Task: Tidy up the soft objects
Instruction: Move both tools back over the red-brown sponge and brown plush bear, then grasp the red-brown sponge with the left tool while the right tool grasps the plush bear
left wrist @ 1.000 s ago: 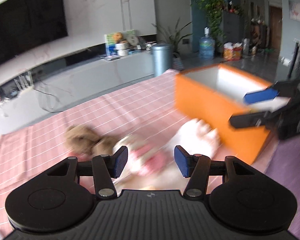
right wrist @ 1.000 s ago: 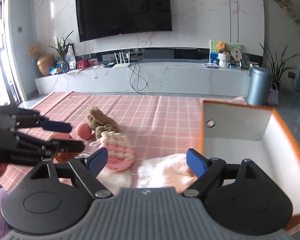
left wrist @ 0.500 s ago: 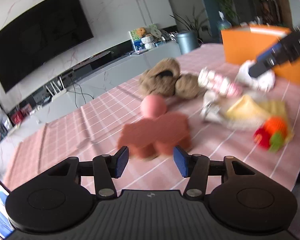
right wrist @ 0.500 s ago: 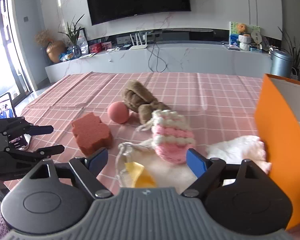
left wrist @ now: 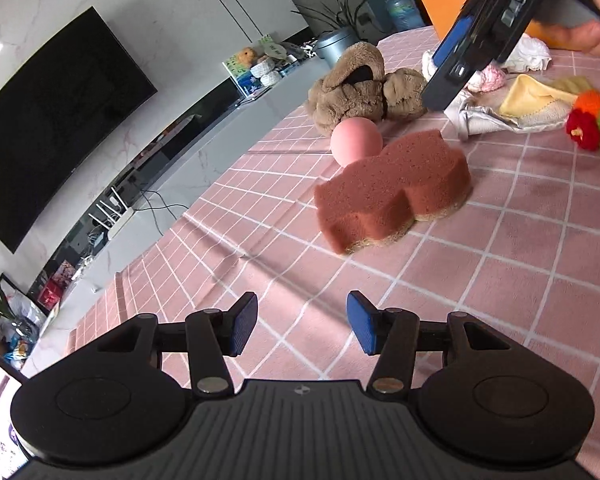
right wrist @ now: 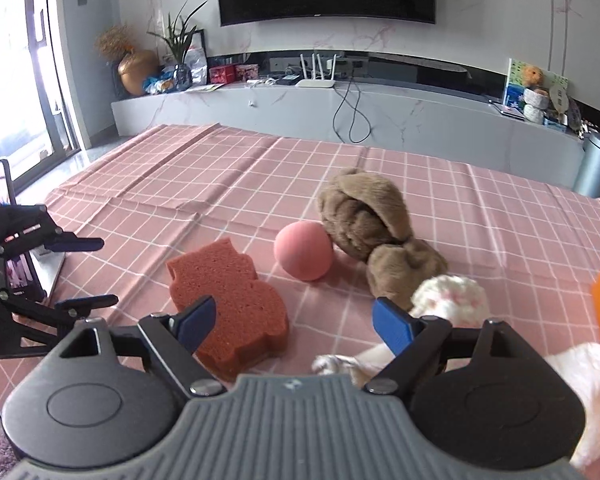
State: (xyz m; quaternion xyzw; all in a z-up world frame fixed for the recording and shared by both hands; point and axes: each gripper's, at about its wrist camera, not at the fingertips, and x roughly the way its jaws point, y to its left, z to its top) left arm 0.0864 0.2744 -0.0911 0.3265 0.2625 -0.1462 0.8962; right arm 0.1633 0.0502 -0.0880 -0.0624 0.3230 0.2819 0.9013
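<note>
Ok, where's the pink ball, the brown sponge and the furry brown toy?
pink ball (right wrist: 303,250), right wrist view, middle of its front.
brown sponge (left wrist: 396,188), left wrist view, top face.
furry brown toy (right wrist: 360,212), right wrist view, big upper lump.

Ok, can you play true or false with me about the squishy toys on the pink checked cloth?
1. The reddish-brown sponge lies flat on the pink checked tablecloth. True.
2. The left gripper holds the sponge. False: it is open and empty, short of it.
3. The round pink ball sits beside the brown plush toy. True.
4. The right gripper squeezes the ball. False: it is open, holding nothing.
</note>
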